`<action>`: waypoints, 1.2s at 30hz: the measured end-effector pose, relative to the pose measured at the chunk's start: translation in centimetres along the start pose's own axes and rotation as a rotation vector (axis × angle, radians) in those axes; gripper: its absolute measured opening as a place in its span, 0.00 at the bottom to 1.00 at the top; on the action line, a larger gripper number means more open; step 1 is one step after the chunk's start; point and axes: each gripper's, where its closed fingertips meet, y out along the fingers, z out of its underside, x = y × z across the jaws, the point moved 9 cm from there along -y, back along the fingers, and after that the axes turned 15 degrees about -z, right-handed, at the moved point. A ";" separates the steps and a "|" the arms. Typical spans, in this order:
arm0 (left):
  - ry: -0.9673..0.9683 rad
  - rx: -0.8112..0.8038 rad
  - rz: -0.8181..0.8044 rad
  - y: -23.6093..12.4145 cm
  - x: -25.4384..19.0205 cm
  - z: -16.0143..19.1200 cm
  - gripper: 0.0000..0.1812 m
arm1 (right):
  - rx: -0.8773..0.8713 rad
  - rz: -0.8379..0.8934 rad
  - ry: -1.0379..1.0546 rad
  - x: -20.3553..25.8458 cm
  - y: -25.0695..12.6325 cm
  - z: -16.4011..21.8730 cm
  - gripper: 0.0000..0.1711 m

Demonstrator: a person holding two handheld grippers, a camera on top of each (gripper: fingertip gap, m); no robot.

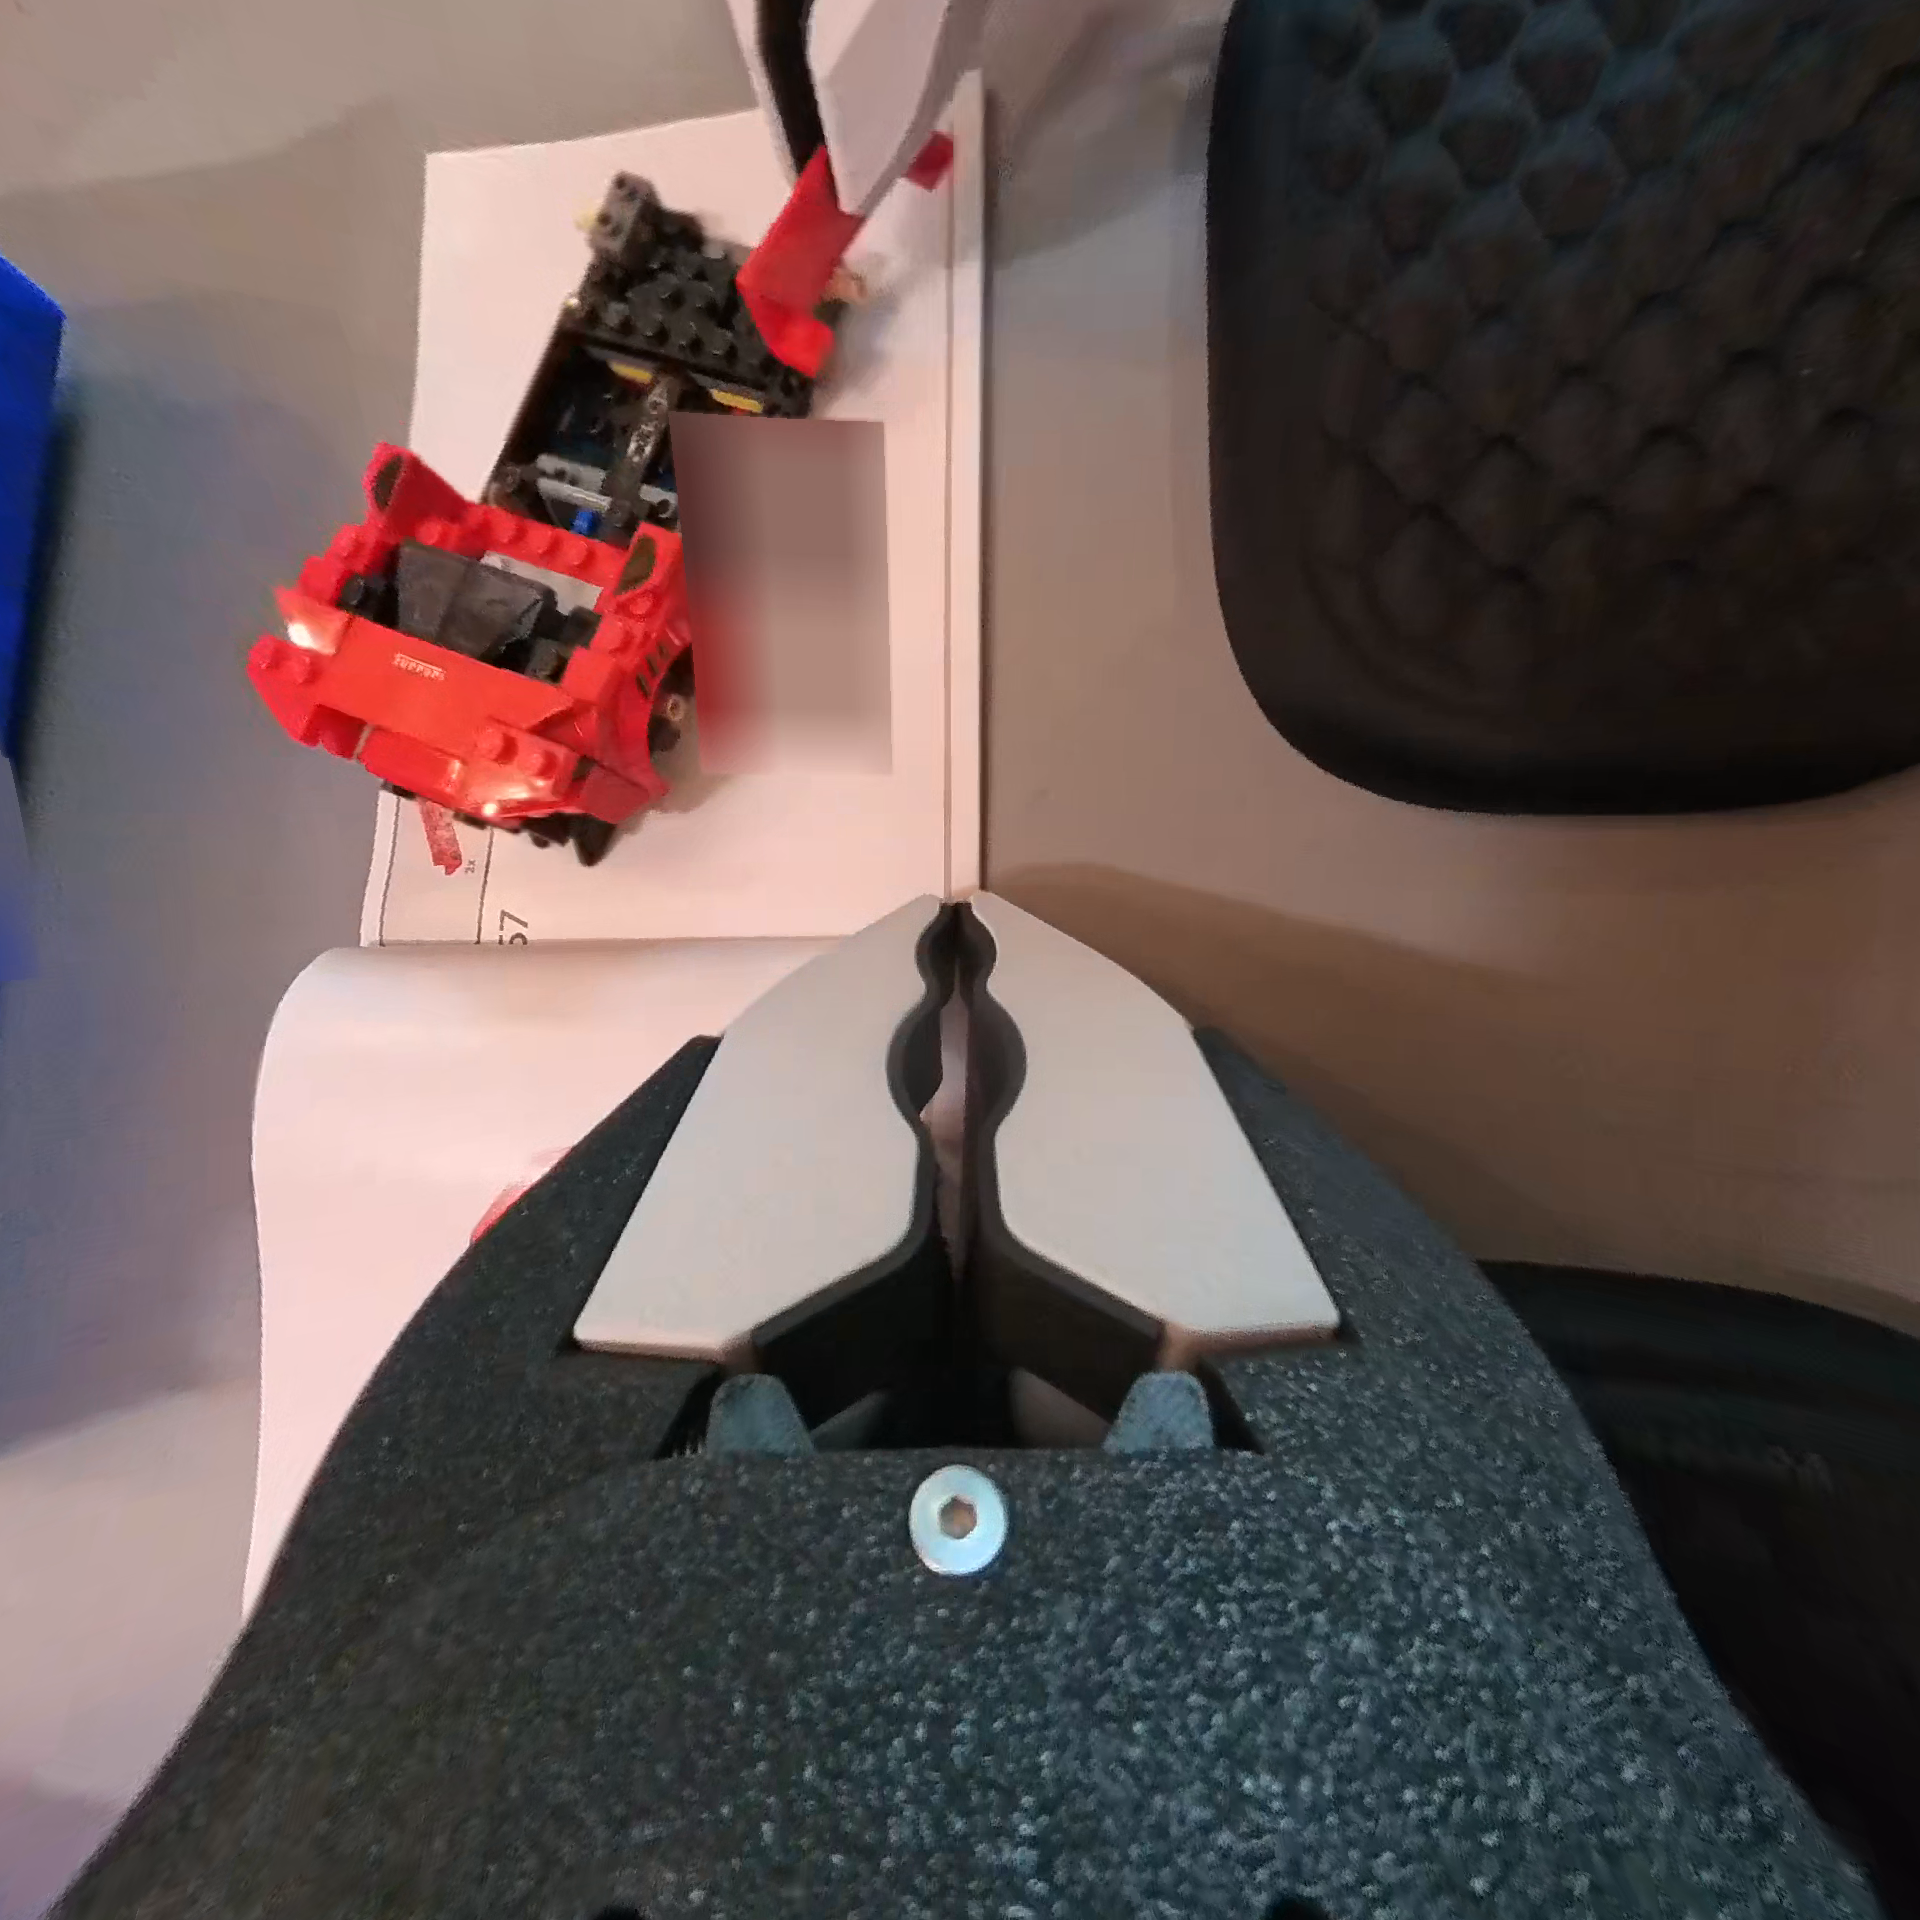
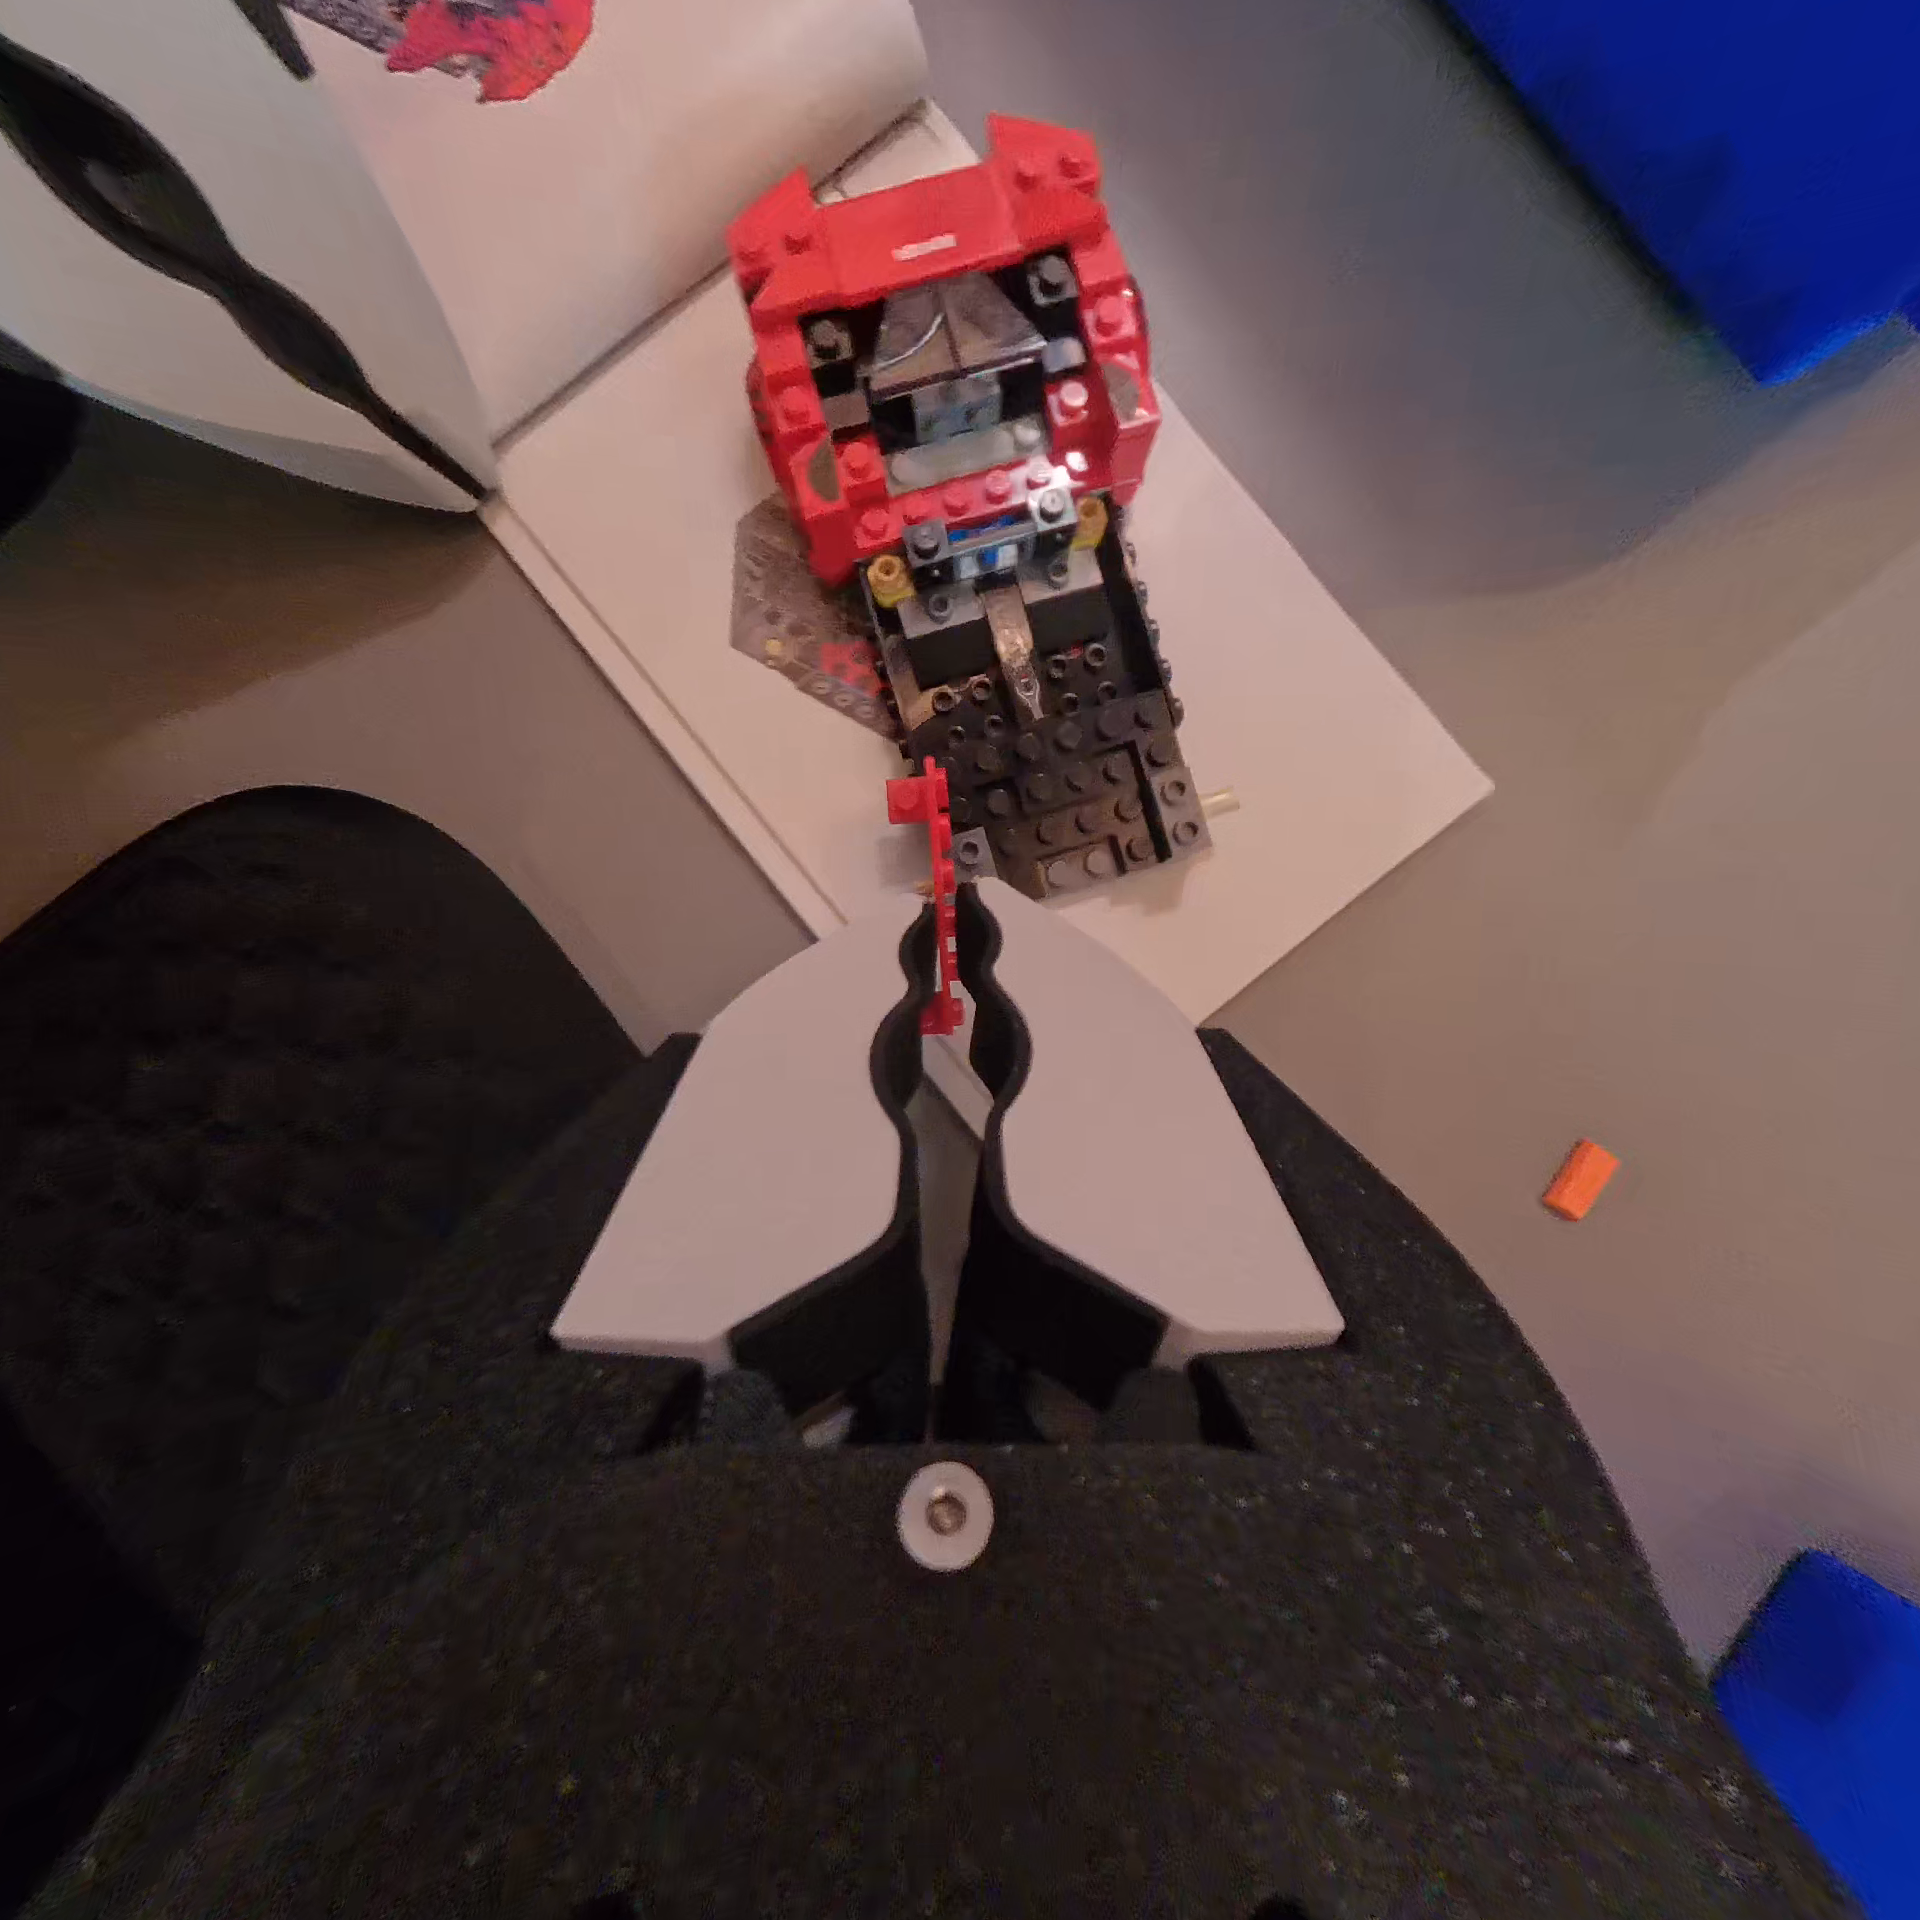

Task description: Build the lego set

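My right tongs (image 2: 954,940) are clenched on a thin flat red lego plate (image 2: 938,902), held on edge between the pale grey fingers (image 2: 1091,1122). Its far end touches the rear left corner of the half-built red and black lego car (image 2: 997,540), beside a small grey studded brick there. In the left wrist view the same plate (image 1: 795,260) shows against the black studded chassis end of the car (image 1: 582,520), with the right tongs (image 1: 883,177) reaching in from the top.

My left tongs (image 1: 954,914) are pressed shut with nothing between them that I can see. They hover over the edge of the open white instruction booklet (image 1: 831,852), well apart from the car. In the right wrist view these tongs (image 2: 457,478) sit at the upper left, tips closed, just above the fold of the booklet (image 2: 1299,675).

The car lies on the booklet, its red bodywork end away from my right tongs and its bare black studded base toward them. The booklet rests on the pale beige counter (image 2: 1558,935). A small orange lego brick (image 2: 1580,1176) lies alone on the counter, well to the right of the car. A black quilted cushion (image 1: 1579,416) sits beside the booklet, and blue blocks (image 2: 1704,156) stand at the counter's far side.
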 end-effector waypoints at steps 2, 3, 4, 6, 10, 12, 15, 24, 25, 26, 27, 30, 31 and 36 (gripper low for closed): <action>-0.013 -0.001 0.027 -0.2 -0.2 0.2 0.00 | -0.003 0.018 0.002 -0.3 -0.2 -0.1 0.02; -0.025 -0.001 0.049 -0.4 -0.3 0.3 0.00 | -0.011 0.022 0.002 -0.4 -0.3 -0.1 0.02; -0.037 -0.002 0.071 -0.6 -0.6 0.4 0.00 | -0.015 0.022 0.002 -0.5 -0.4 -0.1 0.02; -0.044 -0.008 0.099 -1.1 -1.1 0.7 0.00 | -0.004 0.024 0.006 -0.6 -0.4 0.0 0.02; -0.050 -0.024 0.090 -1.8 -1.8 1.2 0.00 | -0.050 -0.078 -0.065 1.2 -0.5 -0.4 0.02; -0.037 -0.025 0.070 -1.8 -2.0 1.2 0.00 | -0.046 -0.139 -0.115 2.7 0.0 -0.9 0.02; -0.010 -0.010 0.064 -1.8 -2.0 1.0 0.00 | 0.027 -0.114 -0.138 3.5 1.7 -1.4 0.02; -0.036 -0.023 0.076 -1.8 -1.9 1.2 0.00 | 0.030 -0.064 -0.104 1.7 2.0 -2.0 0.02; -0.033 -0.023 0.077 -1.8 -1.9 1.2 0.00 | 0.016 -0.095 -0.115 1.9 1.8 -2.0 0.02; -0.026 -0.025 0.076 -1.8 -1.9 1.2 0.00 | -0.002 -0.115 -0.124 1.8 1.3 -2.0 0.02; -0.019 -0.028 0.074 -1.9 -2.0 1.2 0.00 | -0.016 -0.113 -0.125 1.6 0.6 -2.0 0.02; -0.024 -0.032 0.077 -1.9 -1.9 1.2 0.00 | -0.063 -0.105 -0.153 0.3 -1.6 -1.9 0.02; -0.027 -0.030 0.081 -1.8 -1.9 1.2 0.00 | -0.083 -0.122 -0.159 0.0 -2.1 -1.9 0.02; -0.015 -0.008 0.087 -2.1 -1.6 0.8 0.01 | -0.102 -0.086 -0.203 -1.9 -4.4 -1.9 0.02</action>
